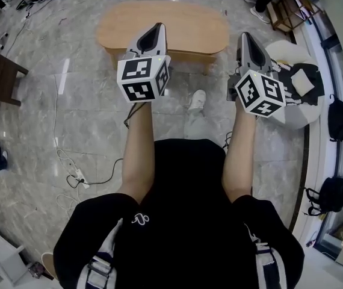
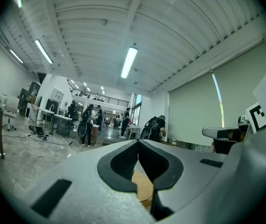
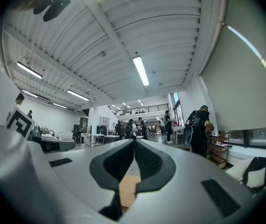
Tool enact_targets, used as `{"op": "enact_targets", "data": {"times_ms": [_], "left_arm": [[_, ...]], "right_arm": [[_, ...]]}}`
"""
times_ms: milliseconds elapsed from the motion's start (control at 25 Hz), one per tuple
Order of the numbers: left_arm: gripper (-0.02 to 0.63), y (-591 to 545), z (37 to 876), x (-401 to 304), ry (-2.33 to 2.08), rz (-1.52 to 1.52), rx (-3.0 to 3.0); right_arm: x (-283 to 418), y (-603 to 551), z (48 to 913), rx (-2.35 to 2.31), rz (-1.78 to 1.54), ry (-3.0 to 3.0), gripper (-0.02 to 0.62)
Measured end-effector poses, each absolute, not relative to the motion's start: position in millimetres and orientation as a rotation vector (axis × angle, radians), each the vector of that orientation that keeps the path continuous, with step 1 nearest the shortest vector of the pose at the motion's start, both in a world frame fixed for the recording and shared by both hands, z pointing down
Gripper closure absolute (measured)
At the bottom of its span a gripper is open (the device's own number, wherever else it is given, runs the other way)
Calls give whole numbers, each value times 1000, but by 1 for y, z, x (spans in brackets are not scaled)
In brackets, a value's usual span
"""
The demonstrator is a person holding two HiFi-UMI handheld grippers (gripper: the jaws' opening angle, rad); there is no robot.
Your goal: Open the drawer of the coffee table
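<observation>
Light wood with rounded ends: that's the coffee table [image 1: 195, 29], standing on the grey marble floor [image 1: 69, 113] straight ahead of the person. Both grippers are held out level, side by side and apart. The left gripper [image 1: 157, 26] has its fingers together, nothing between them, with its tip showing over the tabletop. The right gripper [image 1: 244, 36] has its fingers together too, empty, just off the table's right end. The drawer can't be made out from here.
</observation>
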State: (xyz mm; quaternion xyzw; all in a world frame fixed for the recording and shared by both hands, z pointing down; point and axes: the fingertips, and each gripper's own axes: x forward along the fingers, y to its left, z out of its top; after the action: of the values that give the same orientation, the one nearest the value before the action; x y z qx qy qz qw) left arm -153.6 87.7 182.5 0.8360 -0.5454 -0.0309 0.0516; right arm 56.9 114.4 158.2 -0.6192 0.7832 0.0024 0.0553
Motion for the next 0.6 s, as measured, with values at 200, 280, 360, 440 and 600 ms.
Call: {"op": "enact_targets", "data": {"times_ms": [200,280,360,440,600], "left_arm": [[595,51,192,-120,-1636,-64,2558],[595,36,197,-104,-1625,-45,2563],[595,20,201,-93,-1620,-34,2562],[595,4,205,-84,-1618,-25,2558],[595,-30,218,-69,-1622,10,2544]], "right_arm": [[90,77,170,-1904,-36,2350,580],[106,61,175,-1910,-57,2339,580],[117,45,182,-1916,-79,2336,580],[125,28,189,-1915,-103,2336,580],[139,-13,202,-1903,-148,2346,580]]}}
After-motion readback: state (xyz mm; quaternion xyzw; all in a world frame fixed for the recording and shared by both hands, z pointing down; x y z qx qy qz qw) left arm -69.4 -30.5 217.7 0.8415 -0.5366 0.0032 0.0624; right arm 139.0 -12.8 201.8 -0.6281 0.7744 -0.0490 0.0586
